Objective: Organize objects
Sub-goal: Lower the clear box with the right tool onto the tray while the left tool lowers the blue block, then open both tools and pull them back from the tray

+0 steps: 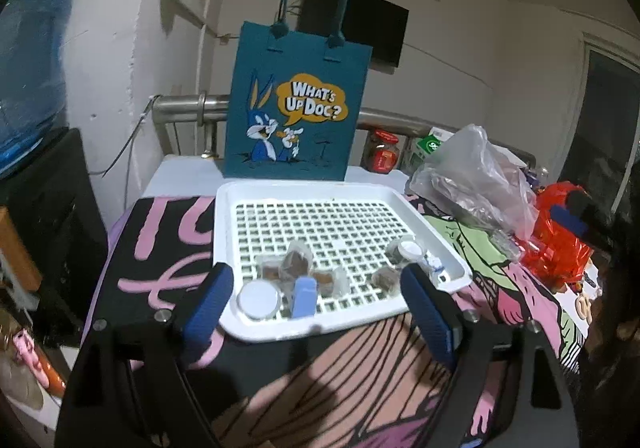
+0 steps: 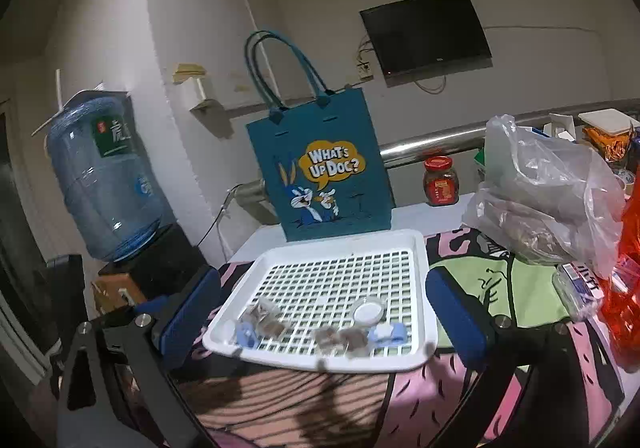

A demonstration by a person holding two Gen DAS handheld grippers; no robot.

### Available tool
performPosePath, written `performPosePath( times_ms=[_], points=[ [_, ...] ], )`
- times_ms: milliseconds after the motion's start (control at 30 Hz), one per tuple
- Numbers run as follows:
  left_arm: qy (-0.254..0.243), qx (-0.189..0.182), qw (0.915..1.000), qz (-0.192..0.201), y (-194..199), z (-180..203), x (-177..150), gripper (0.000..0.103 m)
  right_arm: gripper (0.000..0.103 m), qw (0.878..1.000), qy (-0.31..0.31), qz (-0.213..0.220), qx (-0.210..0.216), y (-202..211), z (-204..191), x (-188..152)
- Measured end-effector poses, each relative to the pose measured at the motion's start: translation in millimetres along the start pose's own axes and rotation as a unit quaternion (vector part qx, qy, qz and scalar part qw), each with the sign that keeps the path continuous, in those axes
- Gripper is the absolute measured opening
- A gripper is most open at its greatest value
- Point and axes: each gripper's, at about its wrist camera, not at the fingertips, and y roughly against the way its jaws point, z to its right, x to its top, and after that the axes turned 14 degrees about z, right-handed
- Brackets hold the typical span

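A white slotted tray (image 1: 256, 200) (image 2: 416, 248) lies on a patterned cloth. Near its front edge lie several small things: a round white-lidded jar (image 1: 258, 299), a light blue clip (image 1: 304, 296) (image 2: 245, 334), clear-wrapped brown snacks (image 1: 298, 262) (image 2: 340, 338), a second white-lidded jar (image 1: 408, 251) (image 2: 369, 310) and another blue clip (image 2: 388, 333). Behind the tray stands a teal "What's Up Doc?" tote bag (image 1: 296, 104) (image 2: 324, 176). My left gripper (image 1: 316, 288) is open, its fingers either side of the tray's front items. My right gripper (image 2: 320, 300) is open and empty, straddling the tray.
A clear plastic bag (image 1: 476, 180) (image 2: 548, 196) and a red bag (image 1: 560, 232) lie to the right. A red-lidded jar (image 2: 440, 182) stands by a metal rail. A blue water bottle (image 2: 100, 176) stands on a dispenser at left. A TV (image 2: 428, 32) hangs on the wall.
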Motion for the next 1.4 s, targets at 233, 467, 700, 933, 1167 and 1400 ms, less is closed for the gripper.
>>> performPosePath(
  times_ms=[233, 467, 700, 933, 1167, 1400],
  points=[
    [-0.028, 0.018, 0.9987, -0.038, 0.5, 17.0, -32.5, 0.087, 0.103, 0.997, 0.055, -0.049, 0.000, -4.4, -16.9, -44.5],
    [-0.054, 0.031, 0.9948, -0.080, -10.6, 25.1, -62.4, 0.087, 0.103, 0.989, 0.086, -0.123, -0.016, -26.9, -22.9, -92.4],
    [-0.066, 0.043, 0.9911, -0.108, -20.4, 25.8, -79.8, 0.086, 0.103, 0.981, 0.097, -0.165, -0.043, -38.6, -15.6, -115.5],
    [-0.070, 0.046, 0.9867, -0.139, -31.4, 26.2, -89.4, 0.086, 0.103, 0.973, 0.100, -0.198, -0.066, -48.8, -7.5, -127.9],
    [-0.069, 0.052, 0.9832, -0.161, -38.6, 24.5, -93.8, 0.086, 0.103, 0.967, 0.091, -0.223, -0.082, -55.9, -0.1, -132.8],
    [-0.073, 0.051, 0.9797, -0.180, -44.8, 25.5, -98.0, 0.086, 0.103, 0.956, 0.090, -0.262, -0.094, -67.5, 3.1, -143.8]
  ],
)
